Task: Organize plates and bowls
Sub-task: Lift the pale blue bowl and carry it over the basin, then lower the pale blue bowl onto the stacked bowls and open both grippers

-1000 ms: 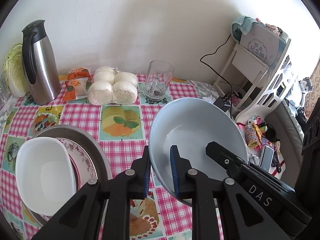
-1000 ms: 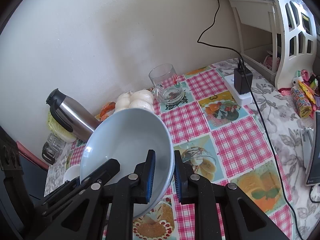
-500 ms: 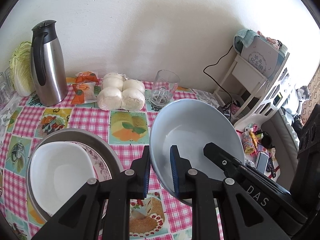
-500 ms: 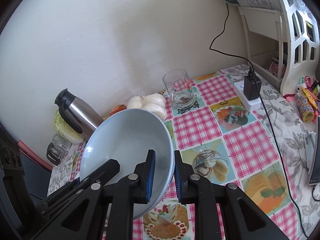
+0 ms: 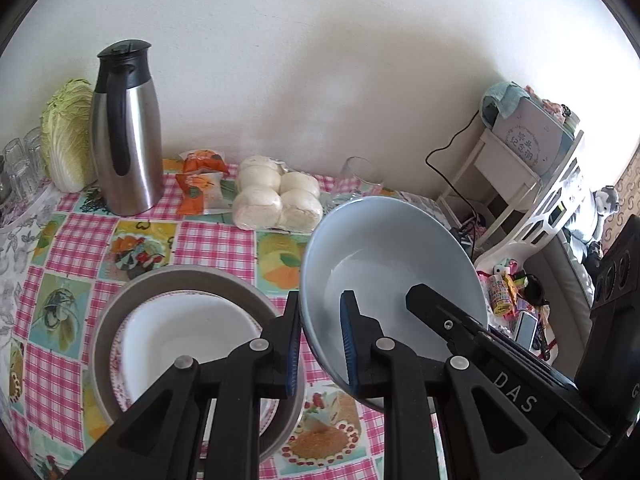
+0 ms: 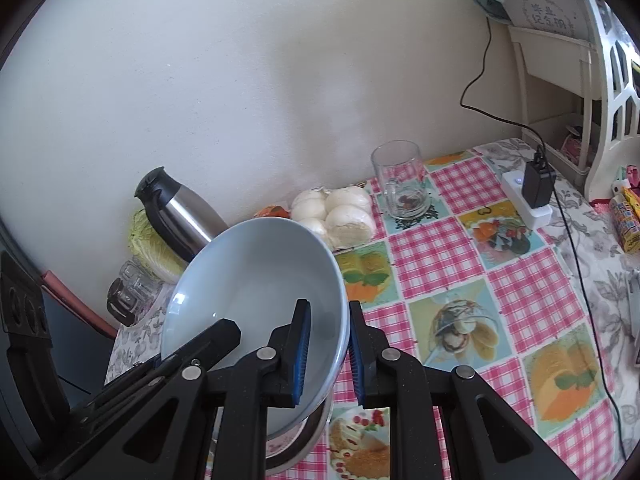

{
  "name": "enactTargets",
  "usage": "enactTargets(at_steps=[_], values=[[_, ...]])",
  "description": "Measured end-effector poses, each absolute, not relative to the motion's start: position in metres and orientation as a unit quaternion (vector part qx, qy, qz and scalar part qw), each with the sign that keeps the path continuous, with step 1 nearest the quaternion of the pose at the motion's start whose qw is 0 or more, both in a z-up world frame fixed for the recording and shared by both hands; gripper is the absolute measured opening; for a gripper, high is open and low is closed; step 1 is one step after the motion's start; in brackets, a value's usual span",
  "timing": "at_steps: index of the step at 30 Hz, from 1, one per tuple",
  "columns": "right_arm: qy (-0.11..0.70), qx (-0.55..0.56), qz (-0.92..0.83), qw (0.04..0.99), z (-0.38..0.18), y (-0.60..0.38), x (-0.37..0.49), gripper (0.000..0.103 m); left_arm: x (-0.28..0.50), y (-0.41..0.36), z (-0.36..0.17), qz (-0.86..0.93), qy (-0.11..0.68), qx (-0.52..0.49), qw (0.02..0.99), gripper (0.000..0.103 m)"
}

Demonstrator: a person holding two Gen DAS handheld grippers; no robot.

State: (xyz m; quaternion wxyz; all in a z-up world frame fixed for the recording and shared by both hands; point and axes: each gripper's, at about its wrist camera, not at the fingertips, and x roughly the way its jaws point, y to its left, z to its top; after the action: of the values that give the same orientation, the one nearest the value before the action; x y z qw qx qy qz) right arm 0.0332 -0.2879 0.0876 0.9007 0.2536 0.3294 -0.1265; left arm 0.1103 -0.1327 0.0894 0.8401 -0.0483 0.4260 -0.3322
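Two grippers of mine share one load: a pale blue, round ceramic bowl (image 5: 392, 256), tilted and lifted clear of the table. My left gripper (image 5: 320, 344) pinches its near-left rim, one blue pad inside the bowl and the other outside against the wall, the fingers narrow with only the thickness of the rim between them. My right gripper (image 6: 329, 352) does the same on the opposite rim, pads pressed either side of the bowl's edge.

Below and to the left in the left wrist view sits a wide grey round tray (image 5: 120, 304) on the pink checked tablecloth (image 5: 216, 236). A floral-rimmed white plate (image 5: 117, 364) lies in it, with a white bowl (image 5: 188, 332) on top. The blue bowl hangs just beside this stack, its lower edge over the tray's right rim.

Farther back near the wall stand a steel thermos jug with a black handle (image 5: 124, 136), a pack of white steamed buns (image 5: 276, 200), an orange snack packet (image 5: 200, 184), a napa cabbage (image 5: 64, 136) and a clear glass mug (image 6: 402, 180).
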Motion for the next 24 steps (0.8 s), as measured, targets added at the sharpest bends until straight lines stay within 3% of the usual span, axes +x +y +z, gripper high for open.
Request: enactTargets(at_steps=[24], values=[[0.384,0.209,-0.071,0.896,0.063,-0.189,0.092,0.022,0.162,-0.044,0.066,-0.269,0.464,-0.053,0.842,0.019]])
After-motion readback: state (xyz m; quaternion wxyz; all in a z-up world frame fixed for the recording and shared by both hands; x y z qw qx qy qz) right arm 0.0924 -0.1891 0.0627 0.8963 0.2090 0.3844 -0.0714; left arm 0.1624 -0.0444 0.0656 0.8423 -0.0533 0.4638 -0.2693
